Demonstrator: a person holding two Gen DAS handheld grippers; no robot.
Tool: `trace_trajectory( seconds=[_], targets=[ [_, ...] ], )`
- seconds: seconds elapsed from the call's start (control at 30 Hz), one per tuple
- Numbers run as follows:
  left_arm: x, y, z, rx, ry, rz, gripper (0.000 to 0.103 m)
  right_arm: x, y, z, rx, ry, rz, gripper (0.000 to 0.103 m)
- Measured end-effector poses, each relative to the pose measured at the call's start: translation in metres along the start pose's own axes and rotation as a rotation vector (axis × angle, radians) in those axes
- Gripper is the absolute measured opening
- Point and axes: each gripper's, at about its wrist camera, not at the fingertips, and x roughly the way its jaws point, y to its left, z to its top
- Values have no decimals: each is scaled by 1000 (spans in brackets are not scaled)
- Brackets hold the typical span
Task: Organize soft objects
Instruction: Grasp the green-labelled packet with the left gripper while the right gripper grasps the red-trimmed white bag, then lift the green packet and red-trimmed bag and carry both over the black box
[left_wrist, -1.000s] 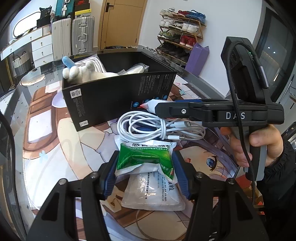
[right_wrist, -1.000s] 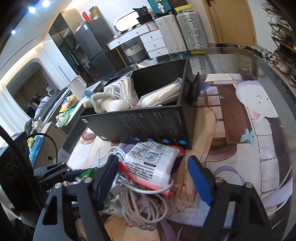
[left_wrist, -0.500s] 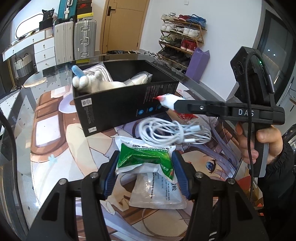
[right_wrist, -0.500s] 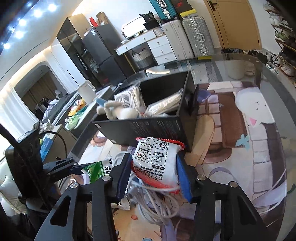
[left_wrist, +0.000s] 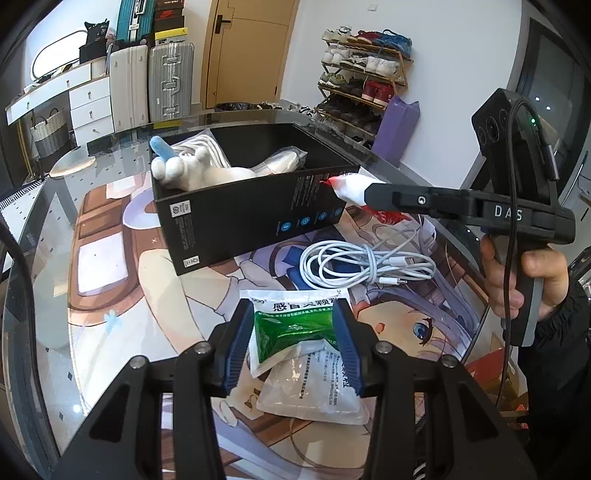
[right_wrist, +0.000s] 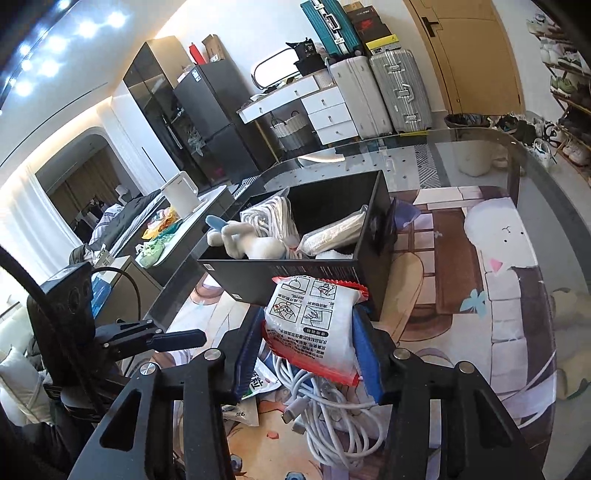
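Bkgd: 2 suitcases (left_wrist: 151, 85), shoe rack (left_wrist: 364, 77), fridge (right_wrist: 210, 122), white kettle (right_wrist: 181, 194), wooden door (left_wrist: 249, 48).

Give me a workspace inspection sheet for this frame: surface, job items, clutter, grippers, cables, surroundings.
Surface: glass table under an anime-print mat.
Job's things: black box holding a plush toy; clear packet on the mat.
Clutter: nothing seen.
Grippers: left gripper shut on green sachet; right gripper shut on red-edged white pouch, near the box.
Cables: white cable coil loose on the mat.
Surroundings: suitcases, shoe rack, fridge.
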Motion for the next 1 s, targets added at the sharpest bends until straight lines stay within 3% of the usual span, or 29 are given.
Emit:
trace_trajectory(
  seconds=[0.1,0.2,0.43,0.57,0.73,1.0],
  targets=[
    [5,-1,0,-21,7,28,68,-1,0,1,-3,-2,2,48],
    [14,0,0,-45,33,21,79,-1,1,1,-7,-2,2,48],
    [27,-9,-4,-48,55,-8,81,-3,2,2,-7,-1,7,48],
    [33,-16,-8,-29,62,9,80,-4,2,2,-7,2,8,48],
    [32,-17,-7,-26,64,-3,58,-3,3,2,-7,1,8,48],
    [28,-16,-7,-13,54,-1,46,-5,4,3,-7,-2,11,48]
  ],
)
